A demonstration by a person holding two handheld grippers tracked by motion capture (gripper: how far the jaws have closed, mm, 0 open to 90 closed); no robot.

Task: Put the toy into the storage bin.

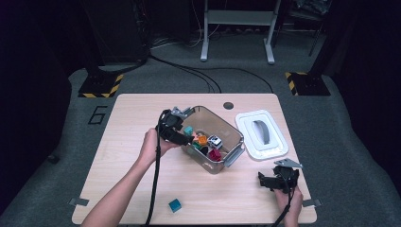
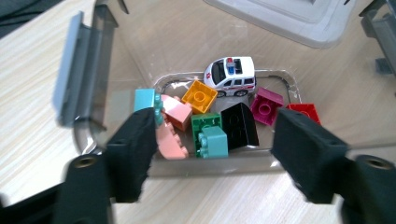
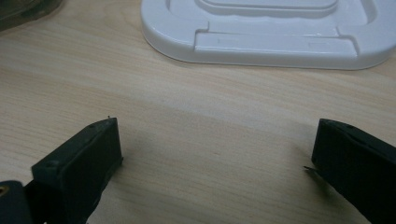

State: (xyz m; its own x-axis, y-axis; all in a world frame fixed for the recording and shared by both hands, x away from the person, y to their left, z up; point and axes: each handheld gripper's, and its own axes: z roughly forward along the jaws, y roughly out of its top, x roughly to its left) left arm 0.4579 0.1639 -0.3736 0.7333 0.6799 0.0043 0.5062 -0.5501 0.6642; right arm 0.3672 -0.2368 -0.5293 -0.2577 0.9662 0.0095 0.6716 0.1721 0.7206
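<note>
Smoky clear plastic forms the rectangular bin (image 1: 235, 135) standing near the middle of the pale wooden tabletop (image 1: 132, 118), and the left gripper (image 1: 182, 137) hangs over its near-left edge with its jaws apart and nothing between them. In the left gripper view the bin's floor holds a heap of toy bricks: a light-blue brick (image 2: 145, 99) and a pink brick (image 2: 176, 112) at the left, an orange brick (image 2: 200, 96), a green brick (image 2: 205, 123) with a teal brick (image 2: 214, 141) lying against it, a black brick (image 2: 239, 126), a magenta brick (image 2: 266, 106) and a red brick (image 2: 304, 112) at the right. A small white toy police car (image 2: 231, 76) sits behind the bricks. The right gripper (image 1: 265, 181) rests low over the tabletop's near-right corner, jaws wide apart and empty, facing the white plastic lid (image 1: 279, 142) that lies flat beside the bin. A lone teal cube (image 1: 175, 205) sits on the tabletop near the front edge, well apart from the bin.
</note>
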